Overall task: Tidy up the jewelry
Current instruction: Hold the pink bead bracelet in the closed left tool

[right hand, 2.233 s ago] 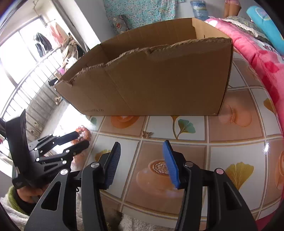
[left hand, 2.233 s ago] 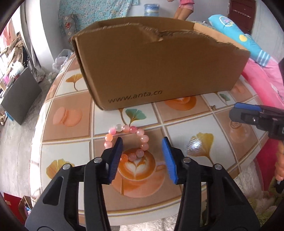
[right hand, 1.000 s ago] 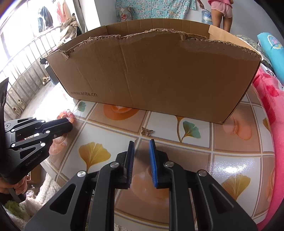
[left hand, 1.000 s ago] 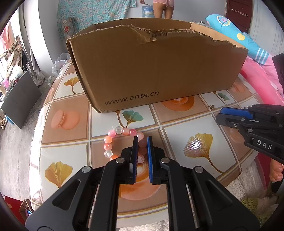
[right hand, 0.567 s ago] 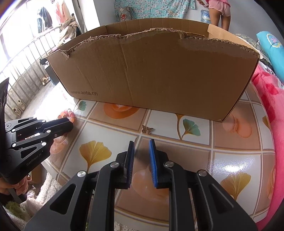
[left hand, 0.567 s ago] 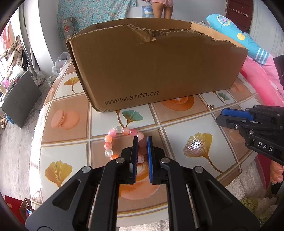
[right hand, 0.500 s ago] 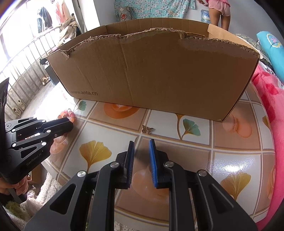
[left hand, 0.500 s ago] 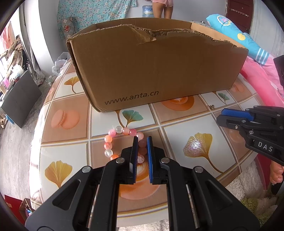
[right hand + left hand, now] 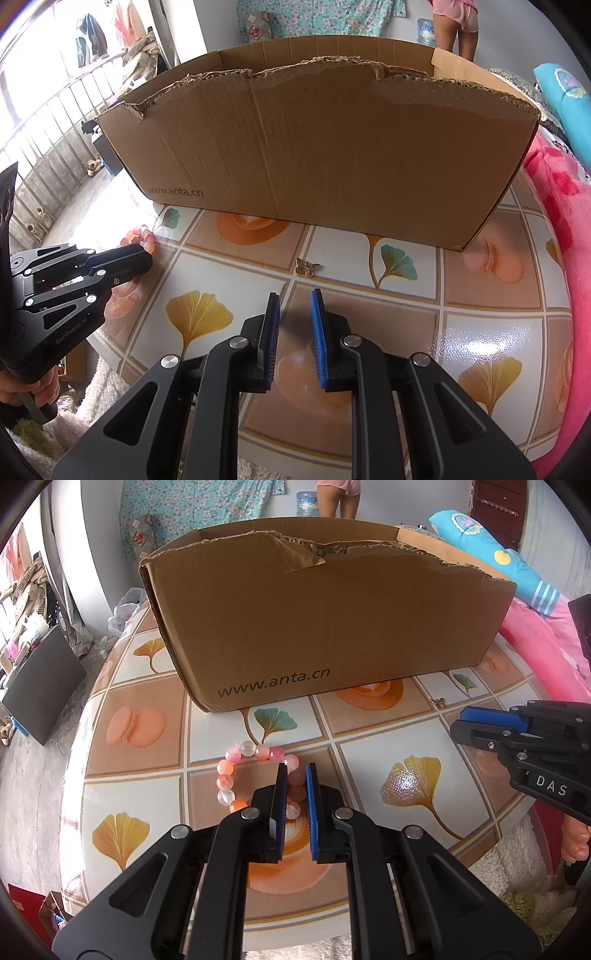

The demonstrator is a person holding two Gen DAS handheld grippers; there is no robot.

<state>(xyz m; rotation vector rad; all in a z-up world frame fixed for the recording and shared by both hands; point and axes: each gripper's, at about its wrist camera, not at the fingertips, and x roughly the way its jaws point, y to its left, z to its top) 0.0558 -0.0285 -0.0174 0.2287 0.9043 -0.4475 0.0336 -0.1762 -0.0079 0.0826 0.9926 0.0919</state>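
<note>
The left gripper (image 9: 294, 775) is low over the table (image 9: 140, 775), and its blue pads are drawn close with the right side of the bracelet (image 9: 236, 758) between them – the beads there sit in the narrow gap, so the jaws pinch the bracelet. The rest of the bead ring lies flat on the table, to the left of the pads and a little farther. It is a ring of pink, orange and clear beads, on the tile with a coffee cup print.

The right gripper (image 9: 294, 295) is above the table more to the right. Its jaws are nearly together, with a small gap, and nothing is between them; only the table surface shows through the gap. A small gold butterfly charm (image 9: 307, 266) lies on the table just beyond its tips, apart from them.

Behind both stands an open cardboard box (image 9: 325, 627) with a torn upper edge, on the far part of the table – the bracelet and the charm are both outside it, on the near side. At the far wall a person (image 9: 456, 22) stands, only the legs in view.
</note>
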